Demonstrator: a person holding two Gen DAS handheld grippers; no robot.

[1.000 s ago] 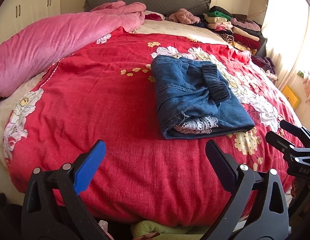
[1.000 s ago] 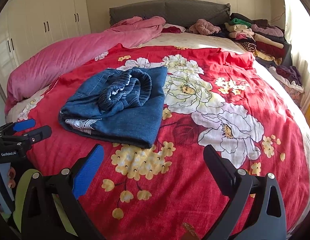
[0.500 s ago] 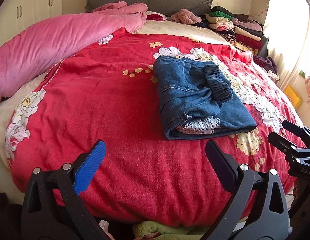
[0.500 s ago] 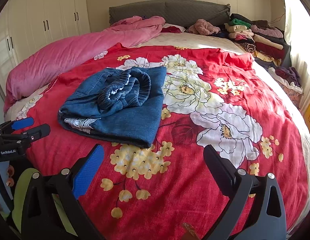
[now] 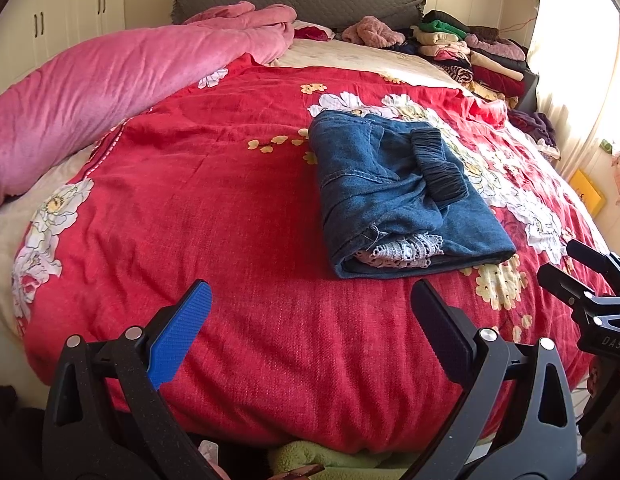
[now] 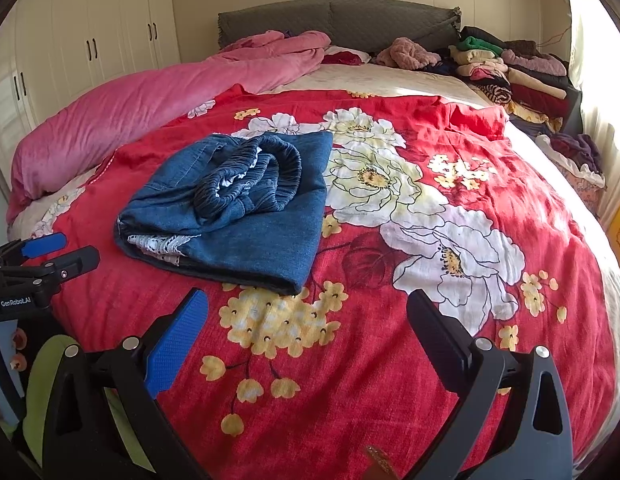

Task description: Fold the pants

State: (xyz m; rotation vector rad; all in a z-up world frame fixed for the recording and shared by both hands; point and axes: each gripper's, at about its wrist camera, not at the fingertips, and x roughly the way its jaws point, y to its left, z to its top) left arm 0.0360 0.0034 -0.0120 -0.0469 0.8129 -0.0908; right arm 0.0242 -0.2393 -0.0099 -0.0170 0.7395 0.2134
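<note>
Your left claw (image 5: 310, 308) hangs wide open and empty over the near edge of the red floral bedspread (image 5: 214, 208), and your right claw (image 6: 308, 312) is just as wide and holds nothing. The folded denim pants (image 5: 394, 196) lie flat on the bedspread at about 1 o'clock from the left claw and 11 o'clock from the right, lace trim (image 5: 402, 250) showing at the near fold, well apart from both.

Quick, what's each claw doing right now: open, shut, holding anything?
Left claw: open, empty, short of the folded pants.
Right claw: open, empty, above the red bedspread.
</note>
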